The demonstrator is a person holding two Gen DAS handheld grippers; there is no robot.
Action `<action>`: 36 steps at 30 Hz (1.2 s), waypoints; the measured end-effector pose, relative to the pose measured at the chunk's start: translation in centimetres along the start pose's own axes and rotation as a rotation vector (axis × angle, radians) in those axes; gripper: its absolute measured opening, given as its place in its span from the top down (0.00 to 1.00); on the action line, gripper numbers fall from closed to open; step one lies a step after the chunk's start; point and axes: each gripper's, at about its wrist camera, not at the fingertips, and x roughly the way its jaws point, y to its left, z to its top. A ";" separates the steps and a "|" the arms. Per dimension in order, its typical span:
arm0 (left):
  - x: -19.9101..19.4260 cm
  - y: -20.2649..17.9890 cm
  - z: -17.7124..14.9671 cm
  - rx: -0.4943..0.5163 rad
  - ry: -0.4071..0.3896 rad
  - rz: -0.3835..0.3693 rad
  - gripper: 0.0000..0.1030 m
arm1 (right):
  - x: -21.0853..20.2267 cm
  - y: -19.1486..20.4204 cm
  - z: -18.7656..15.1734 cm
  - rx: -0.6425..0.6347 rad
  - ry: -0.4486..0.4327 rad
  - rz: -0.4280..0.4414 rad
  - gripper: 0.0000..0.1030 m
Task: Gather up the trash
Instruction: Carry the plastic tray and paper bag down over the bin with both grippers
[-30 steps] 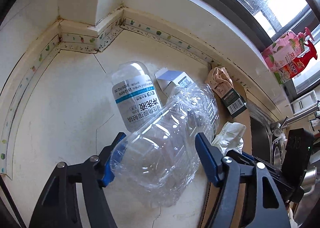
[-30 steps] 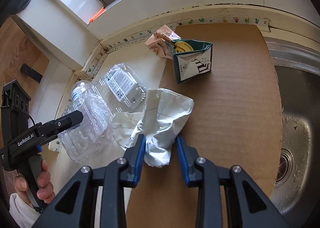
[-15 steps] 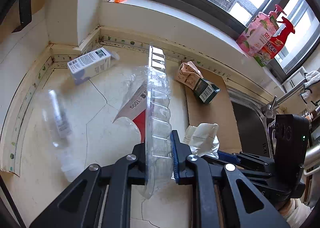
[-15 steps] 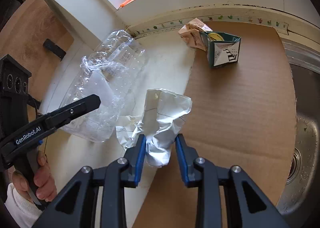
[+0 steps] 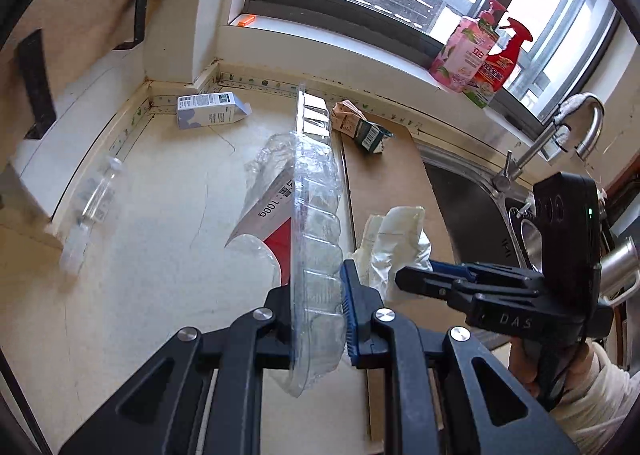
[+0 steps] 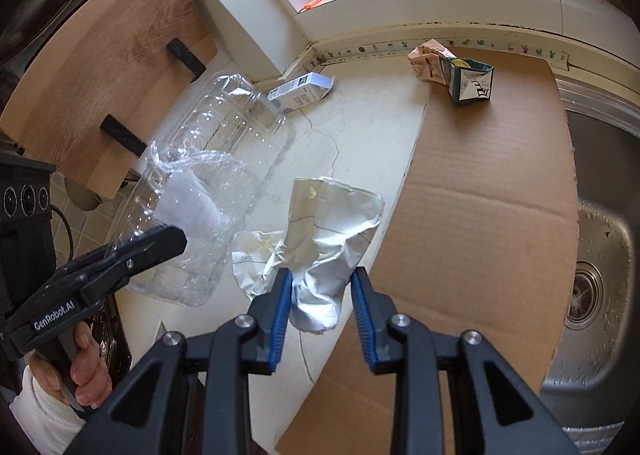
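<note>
My left gripper (image 5: 318, 309) is shut on a clear plastic clamshell container (image 5: 316, 215) and holds it on edge above the counter; it also shows in the right wrist view (image 6: 200, 191). My right gripper (image 6: 320, 295) is shut on a crumpled silver foil bag (image 6: 328, 231), lifted off the counter; the bag also shows in the left wrist view (image 5: 394, 243). A small clear bottle (image 5: 90, 211) lies at the left wall. A white carton (image 5: 208, 115) lies in the back corner. A crushed pink and green carton (image 6: 456, 71) lies on the cardboard.
A cardboard sheet (image 6: 480, 215) covers the counter beside a steel sink (image 6: 600, 255) with a tap (image 5: 560, 135). Pink and red spray bottles (image 5: 480, 51) stand on the window sill. A wooden board (image 6: 100, 55) leans at the left.
My left gripper closed on the clear container and lifted it back from the counter, uncovering the small bottle and white carton. My right gripper rose with the foil bag in it.
</note>
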 end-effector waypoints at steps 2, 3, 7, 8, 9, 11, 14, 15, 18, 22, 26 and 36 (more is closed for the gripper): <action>-2.0 -0.8 -2.4 0.028 -0.011 0.018 0.86 | -1.1 1.1 -1.6 -0.012 -0.006 -0.001 0.71; -3.0 -1.1 -3.6 0.042 -0.014 0.025 0.86 | -1.5 1.7 -2.4 -0.018 -0.008 -0.002 0.71; -7.1 -2.1 -8.6 0.078 -0.025 0.036 0.86 | -3.9 4.6 -6.6 -0.055 -0.019 -0.013 0.71; -8.2 -2.2 -9.9 0.084 -0.028 0.039 0.86 | -4.4 5.3 -7.6 -0.063 -0.022 -0.015 0.71; -9.0 -2.4 -10.9 0.088 -0.029 0.041 0.86 | -4.8 6.1 -8.7 -0.071 -0.024 -0.014 0.71; -10.9 -2.5 -13.4 0.092 -0.035 0.042 0.86 | -5.7 7.6 -10.8 -0.086 -0.027 -0.015 0.71; -12.8 -2.5 -16.4 0.087 -0.039 0.035 0.86 | -6.5 9.7 -13.9 -0.108 -0.030 -0.022 0.71; -13.3 -2.5 -17.3 0.084 -0.038 0.032 0.86 | -6.8 10.1 -14.9 -0.111 -0.030 -0.025 0.71; -14.2 -2.3 -20.3 0.080 -0.023 0.019 0.86 | -7.2 11.2 -18.0 -0.112 -0.025 -0.034 0.71; -14.6 -2.5 -24.2 0.093 0.020 0.006 0.86 | -7.0 11.7 -22.0 -0.090 0.005 -0.045 0.70; -13.8 -2.6 -27.2 0.099 0.071 0.007 0.86 | -5.5 11.5 -25.6 -0.063 0.075 -0.059 0.70; -7.3 1.0 -34.2 -0.037 0.275 -0.025 0.85 | 1.9 7.1 -32.1 0.048 0.264 -0.139 0.70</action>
